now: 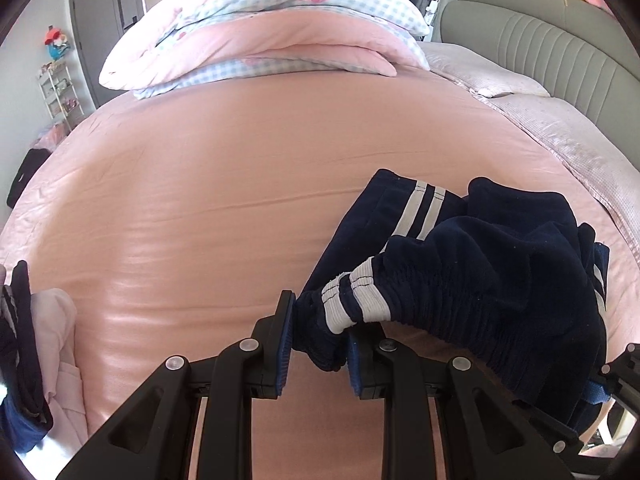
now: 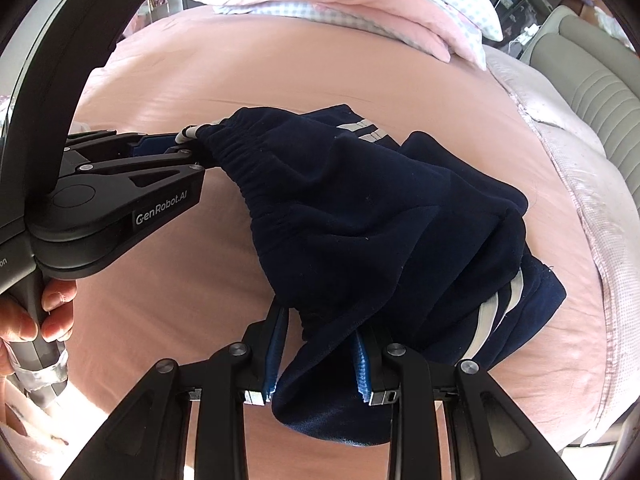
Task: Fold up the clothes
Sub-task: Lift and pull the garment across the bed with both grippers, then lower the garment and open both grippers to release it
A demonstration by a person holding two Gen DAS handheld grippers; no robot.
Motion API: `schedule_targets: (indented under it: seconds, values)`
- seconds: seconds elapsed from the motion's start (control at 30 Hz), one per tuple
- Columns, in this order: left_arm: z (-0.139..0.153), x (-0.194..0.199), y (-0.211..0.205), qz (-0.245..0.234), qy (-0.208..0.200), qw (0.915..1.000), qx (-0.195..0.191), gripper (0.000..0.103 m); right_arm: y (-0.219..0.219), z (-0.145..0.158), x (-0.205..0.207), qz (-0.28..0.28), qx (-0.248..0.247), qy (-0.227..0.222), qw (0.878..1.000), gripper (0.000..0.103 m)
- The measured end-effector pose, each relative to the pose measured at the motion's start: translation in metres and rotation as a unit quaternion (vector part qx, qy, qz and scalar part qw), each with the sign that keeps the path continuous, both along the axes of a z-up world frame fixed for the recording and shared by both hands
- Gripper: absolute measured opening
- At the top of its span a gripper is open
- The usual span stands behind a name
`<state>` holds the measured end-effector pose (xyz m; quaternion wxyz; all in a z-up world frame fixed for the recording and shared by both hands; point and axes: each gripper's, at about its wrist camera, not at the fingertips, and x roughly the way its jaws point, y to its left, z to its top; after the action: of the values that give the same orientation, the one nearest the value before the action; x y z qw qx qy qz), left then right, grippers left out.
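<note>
Navy shorts [image 1: 492,276] with white side stripes hang bunched over the pink bed sheet [image 1: 224,200]. My left gripper [image 1: 320,320] is shut on the left end of the elastic waistband, at the white stripes. My right gripper [image 2: 324,336] is shut on the other end of the shorts [image 2: 360,208]. The shorts are lifted between both grippers, with the legs still resting crumpled on the bed. The left gripper [image 2: 188,142] also shows in the right wrist view, held in a hand.
A folded pink and blue-check duvet [image 1: 264,32] lies at the far end of the bed. A grey padded headboard [image 1: 560,52] runs along the right. More clothes [image 1: 36,360] lie at the bed's left edge. A pale quilted blanket [image 2: 592,216] lies along the right side.
</note>
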<state>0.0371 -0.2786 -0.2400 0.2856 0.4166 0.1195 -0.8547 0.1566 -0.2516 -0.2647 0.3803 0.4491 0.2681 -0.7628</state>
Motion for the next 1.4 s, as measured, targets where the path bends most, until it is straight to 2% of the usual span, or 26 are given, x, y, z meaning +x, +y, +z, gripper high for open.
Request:
schedule_targets:
  seconds: [0.17, 0.37, 0.67, 0.9, 0.97, 1.07, 1.17, 1.23, 1.33, 1.4]
  values:
    - [0.005, 0.011, -0.015, 0.018, -0.011, 0.9995, -0.024, 0.021, -0.009, -0.005, -0.016, -0.007, -0.021, -0.034, 0.999, 0.028]
    - [0.010, 0.018, -0.026, 0.028, -0.027, 0.9985, -0.037, 0.022, 0.005, -0.015, -0.023, -0.006, -0.031, -0.059, 0.998, 0.028]
    - [0.011, 0.036, -0.054, 0.070, -0.020, 0.9972, -0.015, 0.023, 0.026, -0.022, -0.032, 0.001, -0.060, -0.091, 0.994, 0.028]
    - [0.015, 0.039, -0.053, 0.069, -0.055, 0.9948, -0.051, 0.023, 0.046, -0.026, -0.033, 0.012, -0.082, -0.092, 0.992, 0.029]
    - [0.011, 0.041, -0.053, 0.073, -0.061, 0.9946, -0.043, 0.023, 0.056, -0.031, -0.036, 0.011, -0.079, -0.086, 0.993, 0.029]
    - [0.007, 0.048, -0.058, 0.087, -0.056, 0.9946, -0.012, 0.023, 0.074, -0.033, -0.045, 0.007, -0.083, -0.096, 0.992, 0.029]
    - [0.005, 0.059, -0.065, 0.103, -0.050, 0.9932, 0.020, 0.038, 0.092, -0.032, -0.054, 0.003, -0.086, -0.103, 0.991, 0.029]
    - [0.006, 0.068, -0.066, 0.118, -0.055, 0.9915, 0.012, 0.061, 0.104, -0.032, -0.058, 0.001, -0.088, -0.103, 0.991, 0.030]
    - [0.012, 0.082, -0.063, 0.125, -0.040, 0.9913, 0.012, 0.065, 0.122, -0.032, -0.063, 0.001, -0.087, -0.102, 0.991, 0.036]
    - [0.015, 0.090, -0.060, 0.129, -0.029, 0.9908, 0.028, 0.065, 0.135, -0.024, -0.057, 0.003, -0.085, -0.100, 0.991, 0.041]
